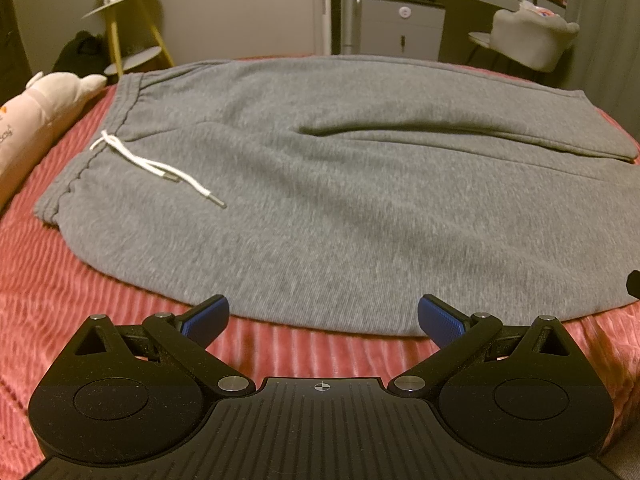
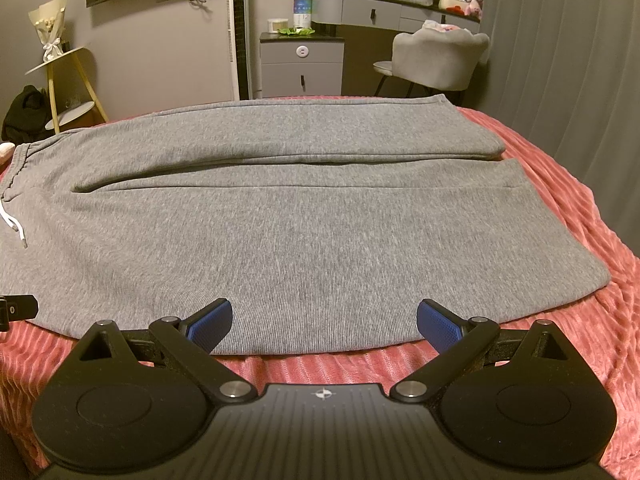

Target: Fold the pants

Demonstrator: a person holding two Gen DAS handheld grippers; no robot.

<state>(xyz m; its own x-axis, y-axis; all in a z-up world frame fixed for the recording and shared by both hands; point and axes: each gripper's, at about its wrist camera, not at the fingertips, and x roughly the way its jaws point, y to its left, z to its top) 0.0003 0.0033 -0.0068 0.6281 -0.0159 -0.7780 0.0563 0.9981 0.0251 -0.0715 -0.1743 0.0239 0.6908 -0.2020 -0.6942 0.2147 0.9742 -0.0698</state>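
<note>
The grey pants (image 2: pixel 280 216) lie spread flat on a bed covered by a ribbed pink blanket (image 2: pixel 580 320), with the waistband (image 1: pixel 120 116) to the left and the two legs running side by side toward the right, the far leg partly overlapping the near one along a long crease. A white drawstring (image 1: pixel 160 168) trails from the waistband across the cloth. The left tongs (image 1: pixel 323 320) are spread wide with nothing held; their blue pads (image 1: pixel 208 318) sit just at the near edge of the pants, toward the hip end, though whether they touch the cloth cannot be told. The right tongs (image 2: pixel 325 322) are likewise spread wide and hold nothing, poised at the near edge of the front leg, farther toward the hems, with the cloth's border lying between their pads. A pale plush toy (image 1: pixel 44 108) rests on the bed just beyond the waistband. Behind the bed stand a grey chair (image 2: pixel 436 60), a small cabinet (image 2: pixel 302 64) and a yellow side stand (image 2: pixel 68 80).
</note>
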